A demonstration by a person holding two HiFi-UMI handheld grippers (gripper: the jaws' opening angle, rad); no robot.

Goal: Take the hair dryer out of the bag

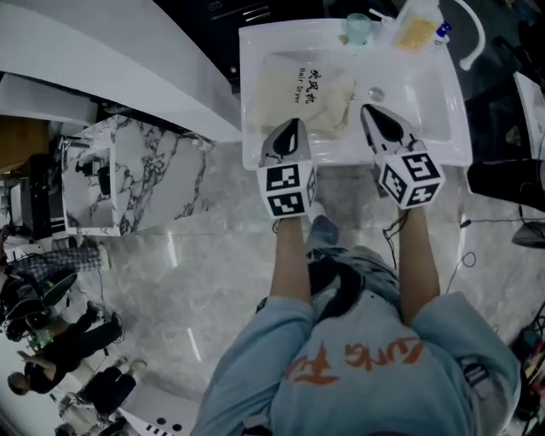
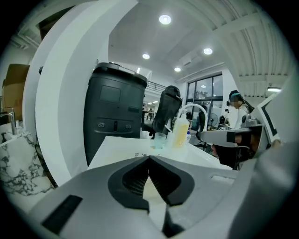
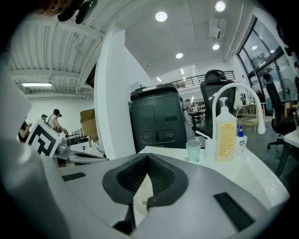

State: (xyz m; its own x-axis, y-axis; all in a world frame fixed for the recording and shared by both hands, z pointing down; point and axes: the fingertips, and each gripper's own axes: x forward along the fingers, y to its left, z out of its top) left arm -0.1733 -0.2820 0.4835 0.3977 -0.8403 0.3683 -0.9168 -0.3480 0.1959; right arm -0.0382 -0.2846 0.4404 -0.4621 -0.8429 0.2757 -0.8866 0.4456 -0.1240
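A cream cloth bag [image 1: 305, 95] with dark print lies flat in the white basin [image 1: 426, 94]; the hair dryer itself is hidden. My left gripper [image 1: 292, 124] hovers over the basin's front rim at the bag's near edge, its jaws shut and empty. My right gripper [image 1: 369, 110] is just right of the bag, over the basin, also shut with nothing held. In the left gripper view the closed jaws [image 2: 149, 158] point across the basin. The right gripper view shows its jaws [image 3: 148, 156] closed the same way, with cream fabric [image 3: 142, 196] below them.
A teal cup [image 1: 358, 29], a yellow soap bottle [image 1: 417, 25] and a white faucet [image 1: 473, 38] stand at the basin's back edge. A black bin [image 2: 114, 116] stands behind it. A marble panel [image 1: 153, 170] and a white curved wall [image 1: 102, 60] are to the left.
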